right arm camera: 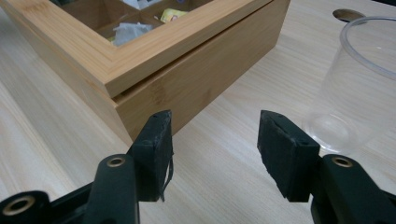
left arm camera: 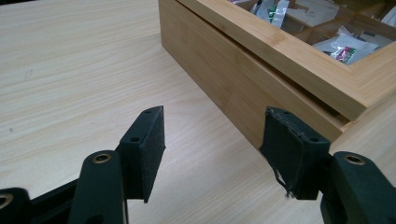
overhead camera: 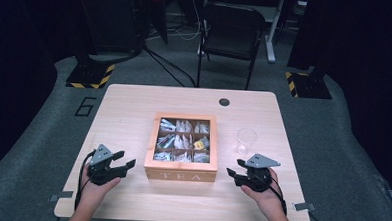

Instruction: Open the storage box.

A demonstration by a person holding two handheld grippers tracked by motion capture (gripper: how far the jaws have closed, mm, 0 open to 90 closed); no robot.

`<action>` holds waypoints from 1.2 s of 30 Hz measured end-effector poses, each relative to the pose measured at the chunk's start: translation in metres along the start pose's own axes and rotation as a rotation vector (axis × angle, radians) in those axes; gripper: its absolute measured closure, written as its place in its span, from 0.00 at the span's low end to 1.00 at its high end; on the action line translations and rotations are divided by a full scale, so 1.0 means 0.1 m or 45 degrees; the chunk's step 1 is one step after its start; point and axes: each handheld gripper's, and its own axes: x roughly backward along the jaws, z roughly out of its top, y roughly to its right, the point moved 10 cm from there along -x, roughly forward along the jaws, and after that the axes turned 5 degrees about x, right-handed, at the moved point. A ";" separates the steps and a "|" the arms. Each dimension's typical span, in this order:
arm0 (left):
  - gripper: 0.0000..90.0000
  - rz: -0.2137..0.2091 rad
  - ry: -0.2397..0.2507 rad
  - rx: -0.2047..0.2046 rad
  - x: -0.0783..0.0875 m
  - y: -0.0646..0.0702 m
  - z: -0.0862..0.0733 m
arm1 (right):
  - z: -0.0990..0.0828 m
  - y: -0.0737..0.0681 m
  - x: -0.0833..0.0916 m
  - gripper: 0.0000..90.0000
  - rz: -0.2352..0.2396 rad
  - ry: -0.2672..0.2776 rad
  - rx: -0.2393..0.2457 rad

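Tongs: my left gripper and right gripper both gape empty | flanking tea box at 9 and 3 o'clock, lined up for its closed lid | plastic cup clear at 2 o'clock.

We're seeing the tea box sitting mid-bench, cup just right of it, left tongs and right tongs flanking its front corners.

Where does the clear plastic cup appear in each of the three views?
High view: the clear plastic cup stands right of centre, on the table, to the right of the wooden tea box.
Left gripper view: the cup is not in this picture.
Right gripper view: the cup is at the right edge, beyond the right jaw.
Shared landmark: the wooden tea box, also at upper right in the left gripper view and upper left in the right gripper view.
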 end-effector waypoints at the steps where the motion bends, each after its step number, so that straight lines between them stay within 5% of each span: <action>1: 0.44 0.011 0.000 -0.009 0.00 0.00 0.00 | -0.01 -0.01 -0.01 0.50 0.002 -0.004 0.006; 16: 0.51 -0.070 0.044 0.000 0.07 0.15 0.01 | 0.07 -0.16 0.00 0.61 0.126 0.039 -0.022; 36: 0.53 -0.135 0.022 -0.060 0.05 0.29 -0.04 | 0.12 -0.44 -0.12 0.74 0.246 0.002 0.076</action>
